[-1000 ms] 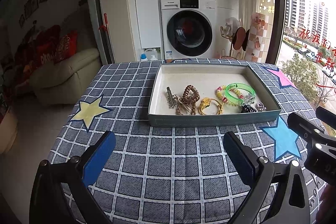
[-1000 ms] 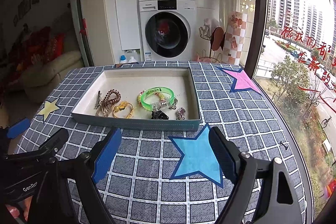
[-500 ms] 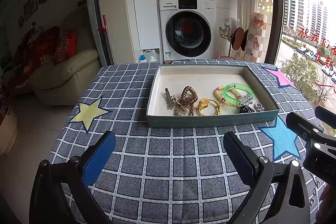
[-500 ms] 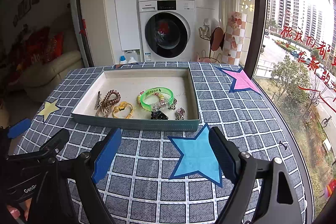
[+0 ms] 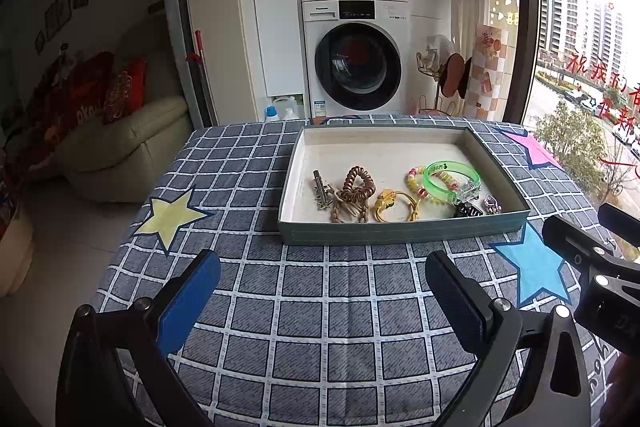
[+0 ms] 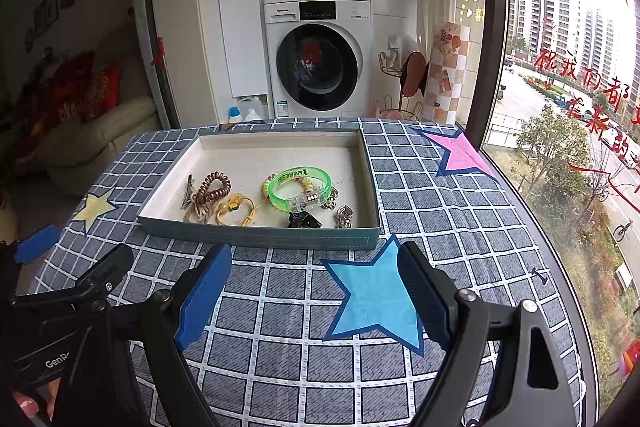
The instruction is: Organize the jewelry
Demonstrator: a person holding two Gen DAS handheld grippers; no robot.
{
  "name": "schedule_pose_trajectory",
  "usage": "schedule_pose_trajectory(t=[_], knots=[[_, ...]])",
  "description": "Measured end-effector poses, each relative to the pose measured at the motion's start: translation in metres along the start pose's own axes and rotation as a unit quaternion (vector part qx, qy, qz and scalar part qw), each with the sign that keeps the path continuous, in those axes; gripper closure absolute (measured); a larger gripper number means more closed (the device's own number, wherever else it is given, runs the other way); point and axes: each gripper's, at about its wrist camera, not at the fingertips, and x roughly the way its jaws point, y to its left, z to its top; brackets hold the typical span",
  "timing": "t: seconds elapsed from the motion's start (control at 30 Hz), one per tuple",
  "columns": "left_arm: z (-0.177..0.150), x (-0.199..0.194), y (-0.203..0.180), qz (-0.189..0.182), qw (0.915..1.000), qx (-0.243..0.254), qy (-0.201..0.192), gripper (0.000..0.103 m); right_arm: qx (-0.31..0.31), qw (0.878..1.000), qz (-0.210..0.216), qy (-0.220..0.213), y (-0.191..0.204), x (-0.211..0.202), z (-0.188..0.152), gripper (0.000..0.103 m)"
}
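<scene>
Covering table, checked cloth (image 5: 304, 291); washer (image 6: 318, 67) behind

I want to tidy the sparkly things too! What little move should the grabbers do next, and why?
Probably ease the right gripper forward toward the green bangle. Both grippers are open and empty, short of the tray, and all the jewelry sits bunched at the tray's near edge. The bangle lies on top of the beaded bracelet, so it looks easiest to lift first.

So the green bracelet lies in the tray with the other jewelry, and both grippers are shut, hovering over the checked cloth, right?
Not quite: both the left gripper and the right gripper are open, as each wrist view shows. The green bracelet does lie in the tray.
</scene>
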Motion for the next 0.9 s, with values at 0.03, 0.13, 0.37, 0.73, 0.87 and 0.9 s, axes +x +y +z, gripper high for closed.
schedule_pose_trajectory(t=[0.03,0.13,0.37,0.73,0.87,0.9], knots=[[0.0005,-0.0007,0.0,0.0,1.0,0.0,0.0,0.0,0.0,1.0,0.0,0.0,-0.0003,0.0001,0.0001,0.016],[0.001,-0.0012,0.0,0.0,1.0,0.0,-0.001,0.0,0.0,1.0,0.0,0.0,-0.0003,0.0,0.0001,0.016],[0.0024,-0.0037,0.0001,0.0,1.0,0.0,-0.004,0.0,0.0,1.0,0.0,-0.001,0.0005,-0.0022,0.0007,0.016],[0.0035,-0.0054,-0.0022,-0.001,1.0,0.002,-0.006,0.0,0.001,1.0,0.0,-0.002,0.0015,-0.0046,0.0023,0.016],[0.0038,-0.007,-0.0028,0.0,1.0,0.003,-0.007,0.0,0.0,1.0,0.0,-0.003,0.0005,-0.0045,0.0018,0.016],[0.004,-0.0071,-0.0028,0.0,1.0,0.002,-0.007,0.0,0.0,1.0,0.0,-0.003,0.0009,-0.0046,0.0019,0.016]])
